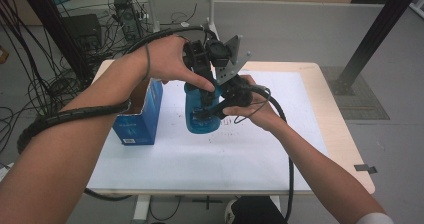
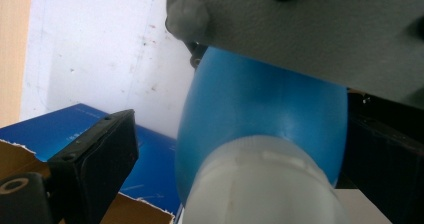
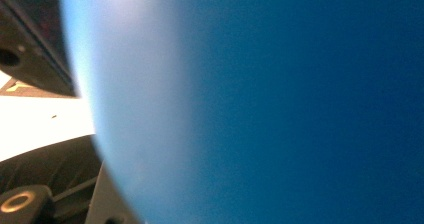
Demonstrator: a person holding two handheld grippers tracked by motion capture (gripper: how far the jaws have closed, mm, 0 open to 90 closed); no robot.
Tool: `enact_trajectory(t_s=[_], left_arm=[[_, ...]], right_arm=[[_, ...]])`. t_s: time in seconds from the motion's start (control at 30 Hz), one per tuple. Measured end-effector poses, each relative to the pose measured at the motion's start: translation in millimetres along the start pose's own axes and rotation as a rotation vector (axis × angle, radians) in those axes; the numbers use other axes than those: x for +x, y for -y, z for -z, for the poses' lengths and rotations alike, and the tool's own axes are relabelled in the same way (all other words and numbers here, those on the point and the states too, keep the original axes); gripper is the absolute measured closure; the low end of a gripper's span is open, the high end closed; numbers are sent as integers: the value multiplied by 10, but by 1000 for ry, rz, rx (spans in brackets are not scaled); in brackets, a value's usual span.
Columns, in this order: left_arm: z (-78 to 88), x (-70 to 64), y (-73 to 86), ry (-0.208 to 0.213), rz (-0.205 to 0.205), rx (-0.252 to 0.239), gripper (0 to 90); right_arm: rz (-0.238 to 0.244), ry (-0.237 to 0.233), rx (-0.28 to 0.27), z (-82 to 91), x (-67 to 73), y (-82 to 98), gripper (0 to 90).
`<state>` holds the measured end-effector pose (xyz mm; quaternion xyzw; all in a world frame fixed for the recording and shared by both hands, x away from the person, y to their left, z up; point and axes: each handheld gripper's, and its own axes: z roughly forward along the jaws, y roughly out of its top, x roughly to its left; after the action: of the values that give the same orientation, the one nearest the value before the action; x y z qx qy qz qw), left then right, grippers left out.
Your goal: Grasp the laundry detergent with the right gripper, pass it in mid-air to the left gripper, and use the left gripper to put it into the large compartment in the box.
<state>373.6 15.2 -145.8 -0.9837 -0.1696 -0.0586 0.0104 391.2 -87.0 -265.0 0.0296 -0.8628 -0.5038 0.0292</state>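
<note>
Bottle [image 1: 202, 115]: rounded, smooth blue plastic

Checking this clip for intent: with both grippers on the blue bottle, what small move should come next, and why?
Probably a twist of the left gripper at the bottle's white cap. The right gripper is shut on the blue body, steadying it above the table, and the left one sits over the cap, beside the box.

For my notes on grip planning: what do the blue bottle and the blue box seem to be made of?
Blue bottle: probably plastic, smooth, semi-glossy, with soft highlights; its cap looks frosted whitish plastic. Blue box: printed cardboard, with brown torn flap edges.
</note>
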Motion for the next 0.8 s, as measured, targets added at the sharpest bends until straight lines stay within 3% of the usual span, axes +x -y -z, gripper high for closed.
enact_trajectory(t_s=[0.07, 0.8], left_arm=[[-2, -1, -2, 2, -1, -2, 54], [-26, 10, -1, 4, 0, -2, 55]], right_arm=[[-15, -5, 6, 5, 13, -1, 441], [-7, 3, 6, -5, -19, 10, 440]])
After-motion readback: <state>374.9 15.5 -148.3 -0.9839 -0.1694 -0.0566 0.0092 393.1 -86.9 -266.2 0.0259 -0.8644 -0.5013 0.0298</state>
